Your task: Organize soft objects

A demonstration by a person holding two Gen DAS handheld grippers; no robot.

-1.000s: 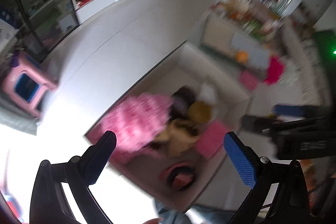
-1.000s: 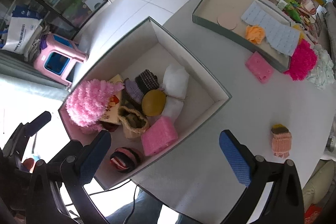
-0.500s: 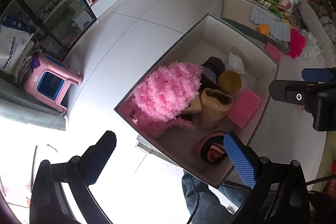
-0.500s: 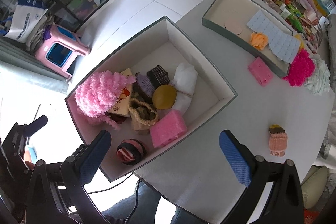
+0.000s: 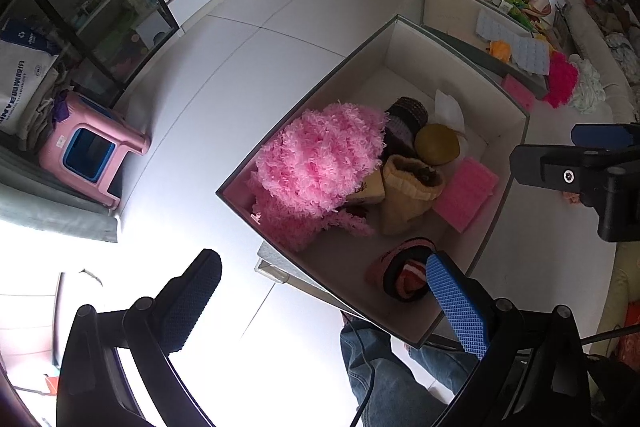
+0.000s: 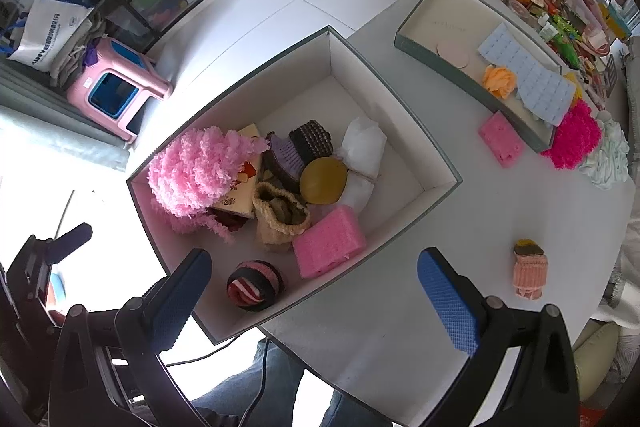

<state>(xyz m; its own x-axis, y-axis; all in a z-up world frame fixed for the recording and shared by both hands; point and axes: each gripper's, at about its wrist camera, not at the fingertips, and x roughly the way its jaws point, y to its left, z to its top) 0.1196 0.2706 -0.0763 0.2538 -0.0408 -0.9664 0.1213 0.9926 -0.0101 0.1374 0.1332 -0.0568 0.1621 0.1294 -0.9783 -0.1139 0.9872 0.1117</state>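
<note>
2 grippers, both released and empty, hang above a white desk. Left gripper fills the bottom of its frame, its blue fingers spread wide over the near corner of the box. Right gripper sits at the bottom of its frame, fingers equally wide, over the near edge of the box and the bare desk beside it.

Box, centre of both frames, holds a fluffy pink yarn bundle at its left, a striped knit roll at lower centre, a pink sponge to the right of the roll, a beige knit pouch, a yellow ball, dark knit pieces and white cloth.

Outside the box, at lower right of the right-wrist frame, 1 small knit piece lies alone on the desk. At upper right, a shallow tray carries an orange pompom; a second sponge and a magenta pompom lie just beside it.
</note>
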